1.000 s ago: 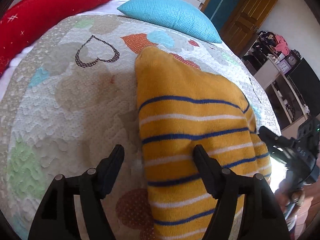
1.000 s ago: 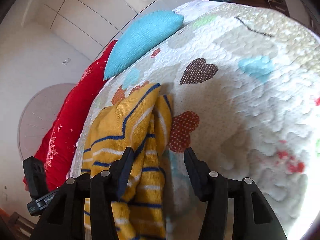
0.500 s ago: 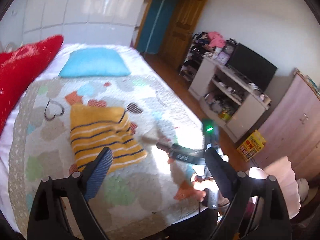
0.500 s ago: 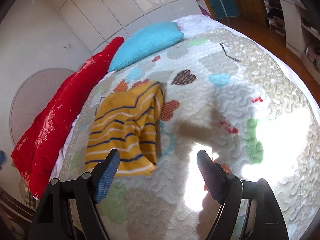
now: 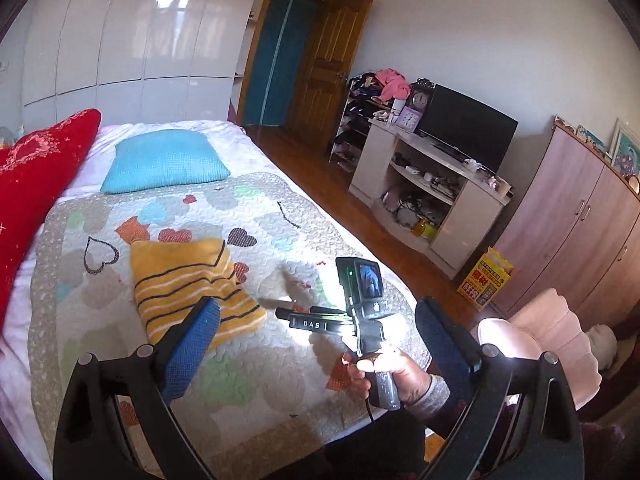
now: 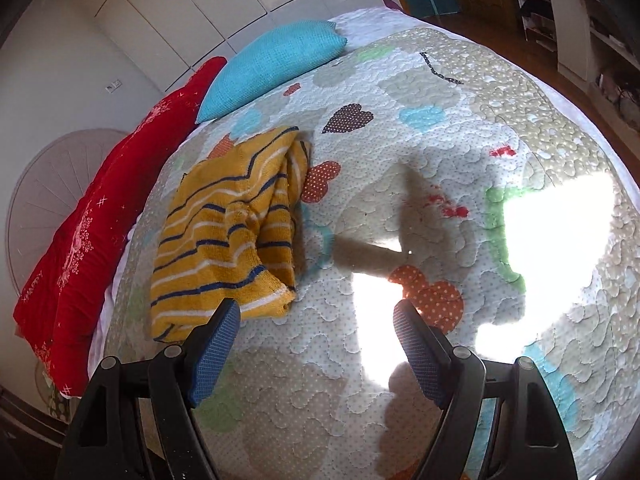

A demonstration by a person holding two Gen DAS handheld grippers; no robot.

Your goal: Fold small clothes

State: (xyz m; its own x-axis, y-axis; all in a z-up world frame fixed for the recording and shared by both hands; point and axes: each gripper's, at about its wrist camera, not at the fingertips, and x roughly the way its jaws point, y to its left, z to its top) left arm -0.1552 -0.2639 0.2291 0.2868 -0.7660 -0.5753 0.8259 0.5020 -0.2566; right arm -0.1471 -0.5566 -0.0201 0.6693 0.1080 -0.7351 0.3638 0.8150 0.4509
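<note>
A yellow sweater with blue and white stripes (image 5: 192, 280) lies folded on the quilted bedspread (image 5: 256, 384); it also shows in the right wrist view (image 6: 232, 232). My left gripper (image 5: 318, 320) is open and empty, raised well above the foot of the bed. My right gripper (image 6: 316, 320) is open and empty above the quilt (image 6: 440, 128), to the right of the sweater's near edge. The right gripper also shows in the left wrist view (image 5: 360, 308), held in a hand.
A blue pillow (image 5: 164, 164) and a red cushion (image 5: 28, 184) lie at the head of the bed. To the right stand a TV stand (image 5: 424, 196), a wardrobe (image 5: 580, 224) and a pink chair (image 5: 552, 336). Bright sunlight patches fall on the quilt.
Both grippers have pulled back and up from the sweater and opened wider. The sweater stays folded on the bed.
</note>
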